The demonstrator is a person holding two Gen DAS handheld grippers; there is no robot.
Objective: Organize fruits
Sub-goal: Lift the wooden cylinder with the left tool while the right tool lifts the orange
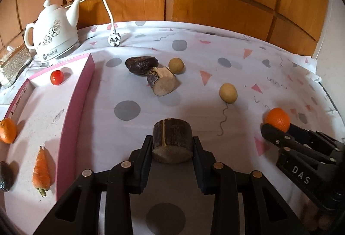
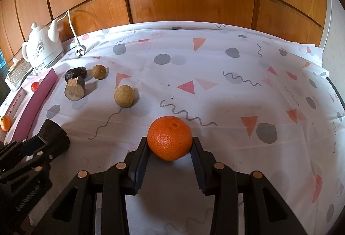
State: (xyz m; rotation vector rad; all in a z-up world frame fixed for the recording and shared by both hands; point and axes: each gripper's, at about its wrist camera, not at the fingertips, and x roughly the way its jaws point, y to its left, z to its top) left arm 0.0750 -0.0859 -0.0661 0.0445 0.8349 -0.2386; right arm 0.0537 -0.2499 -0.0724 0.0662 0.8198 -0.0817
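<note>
The left gripper (image 1: 172, 144) clamps a dark sugarcane piece (image 1: 172, 141) over the worktop (image 1: 215, 58). At right, the right gripper (image 1: 278, 130) pinches an orange (image 1: 277, 119). The pink tray (image 1: 75, 101) holds a carrot (image 1: 41, 172), tomato (image 1: 57, 77) and another orange (image 1: 7, 130).

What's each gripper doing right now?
Left gripper: closed on the dark sugarcane piece.
Right gripper: closed on the orange.
</note>
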